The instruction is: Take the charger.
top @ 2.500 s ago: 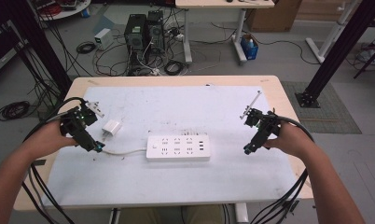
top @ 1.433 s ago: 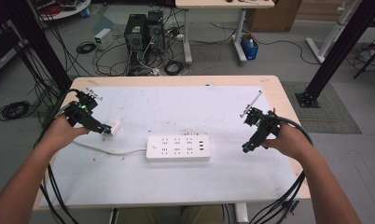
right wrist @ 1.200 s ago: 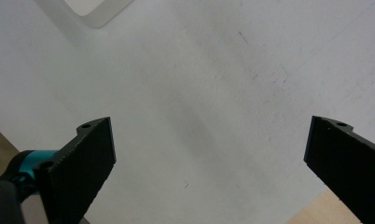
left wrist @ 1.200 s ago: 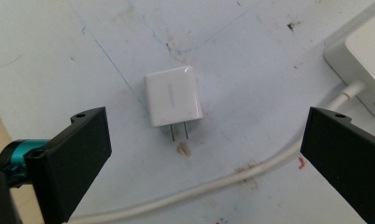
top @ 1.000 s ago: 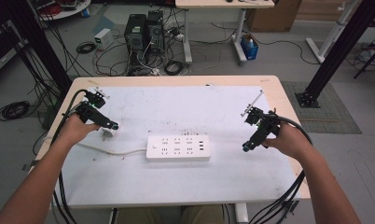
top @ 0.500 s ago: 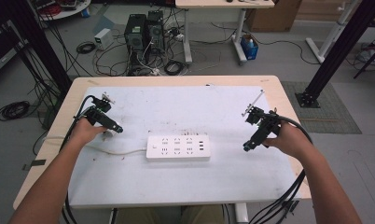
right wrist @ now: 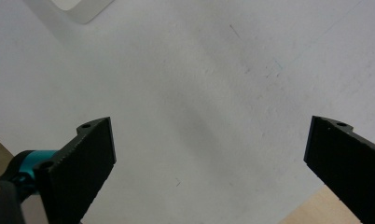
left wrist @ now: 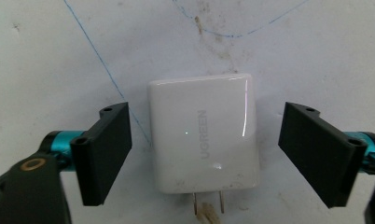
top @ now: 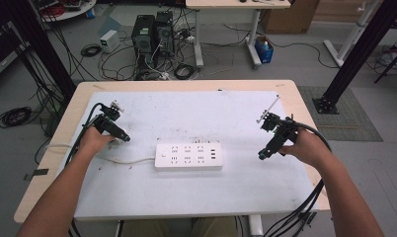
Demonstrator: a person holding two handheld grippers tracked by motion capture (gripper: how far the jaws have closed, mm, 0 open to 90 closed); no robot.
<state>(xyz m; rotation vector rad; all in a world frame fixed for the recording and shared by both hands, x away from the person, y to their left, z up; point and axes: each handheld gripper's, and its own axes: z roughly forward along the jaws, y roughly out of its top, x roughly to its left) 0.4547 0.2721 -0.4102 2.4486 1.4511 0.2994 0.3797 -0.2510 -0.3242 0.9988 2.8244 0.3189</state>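
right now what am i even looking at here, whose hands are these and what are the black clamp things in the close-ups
A person sits at a table and holds a hand-held two-jaw tool in each hand; there is no robot arm. The wide picture comes from a camera above the table, looking down. In it the left gripper is at the left and the right gripper at the right, with a white power strip lying between them.

The two close-ups come from small cameras riding on the grippers, so the black blocks are each tool's own jaws. The left gripper view looks down on a white charger lying flat, prongs toward the camera. The jaws have just been closing around it, but gaps remain on both sides, so nothing is held yet. The right gripper's jaws stand wide open over bare tabletop.
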